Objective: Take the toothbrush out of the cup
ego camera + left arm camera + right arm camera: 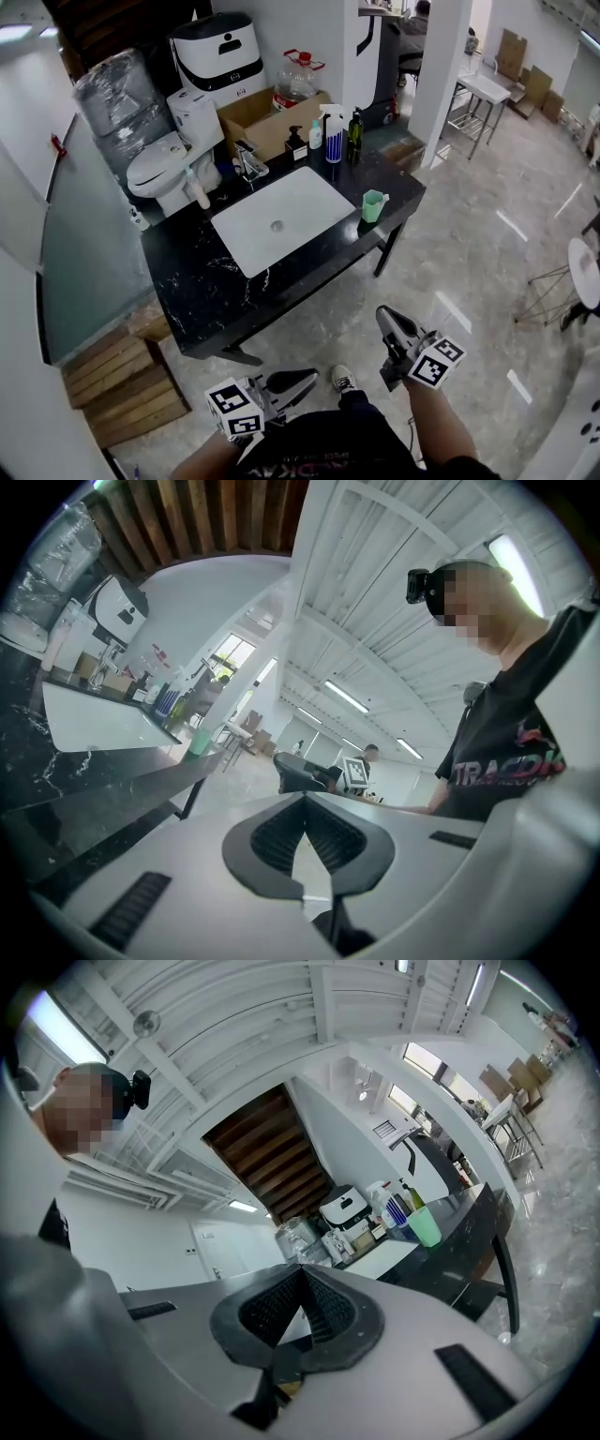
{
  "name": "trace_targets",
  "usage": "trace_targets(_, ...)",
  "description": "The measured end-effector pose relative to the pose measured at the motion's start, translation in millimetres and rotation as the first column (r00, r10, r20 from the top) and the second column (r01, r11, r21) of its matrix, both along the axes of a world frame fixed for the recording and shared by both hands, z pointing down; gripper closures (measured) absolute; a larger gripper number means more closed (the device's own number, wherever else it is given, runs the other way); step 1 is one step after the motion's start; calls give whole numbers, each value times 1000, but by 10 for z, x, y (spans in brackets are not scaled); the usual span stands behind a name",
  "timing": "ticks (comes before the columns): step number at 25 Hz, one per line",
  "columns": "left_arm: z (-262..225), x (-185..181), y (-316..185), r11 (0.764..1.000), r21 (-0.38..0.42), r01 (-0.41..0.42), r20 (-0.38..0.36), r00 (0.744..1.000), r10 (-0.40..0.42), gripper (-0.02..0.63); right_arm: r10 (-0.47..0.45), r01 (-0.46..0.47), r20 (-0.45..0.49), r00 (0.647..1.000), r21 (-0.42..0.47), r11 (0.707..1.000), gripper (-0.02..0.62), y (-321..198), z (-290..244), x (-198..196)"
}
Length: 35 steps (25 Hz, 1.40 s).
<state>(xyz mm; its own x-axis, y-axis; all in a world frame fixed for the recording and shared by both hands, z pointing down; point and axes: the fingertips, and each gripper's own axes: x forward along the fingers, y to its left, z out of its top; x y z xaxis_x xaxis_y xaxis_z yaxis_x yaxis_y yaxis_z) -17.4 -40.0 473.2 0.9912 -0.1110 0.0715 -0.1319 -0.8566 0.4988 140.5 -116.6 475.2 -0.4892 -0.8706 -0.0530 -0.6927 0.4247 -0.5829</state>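
Note:
A pale green cup (pixel 373 205) stands near the right edge of the black marble counter (pixel 197 272), just right of the white sink (pixel 277 225). I cannot make out a toothbrush in it at this distance. The cup also shows small in the left gripper view (pixel 199 741) and in the right gripper view (pixel 424 1225). Both grippers hang low by the person's body, well short of the counter. My left gripper (pixel 312 376) (pixel 305 797) is shut with nothing in it. My right gripper (pixel 383 314) (pixel 302 1269) is shut and empty too.
Behind the sink are a faucet (pixel 248 159), a soap dispenser (pixel 295 142), a spray bottle (pixel 334 134) and a dark bottle (pixel 355 131). A toilet (pixel 169 159) and a cardboard box (pixel 267 117) stand behind the counter. Wooden pallets (pixel 112 375) lie at the left.

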Motion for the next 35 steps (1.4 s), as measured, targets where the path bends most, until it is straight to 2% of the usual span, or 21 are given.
trace_targets(12, 53, 277, -390, 999, -37, 36, 6, 999, -35, 598, 85, -86, -55, 995, -8, 996, 584, -704, 156, 552)
trace_targets(20, 81, 348, -604, 995, -46, 92, 29, 995, -90, 598, 129, -131, -42, 991, -37, 991, 583, -1134, 305, 855)
trace_targets(29, 104, 330, -776, 979, -62, 194, 44, 981, -191, 598, 148, -149, -37, 988, -26, 989, 581, -1649, 404, 1167)
trace_targets(32, 116, 321, -816, 971, -62, 231, 47, 972, -229, 598, 164, -166, -66, 984, -24, 986, 580, -1827, 432, 1254)
trace_targets(35, 152, 325, -855, 962, -72, 265, 49, 964, -262, 598, 178, -182, -105, 979, -32, 983, 540, -2012, 476, 1330)
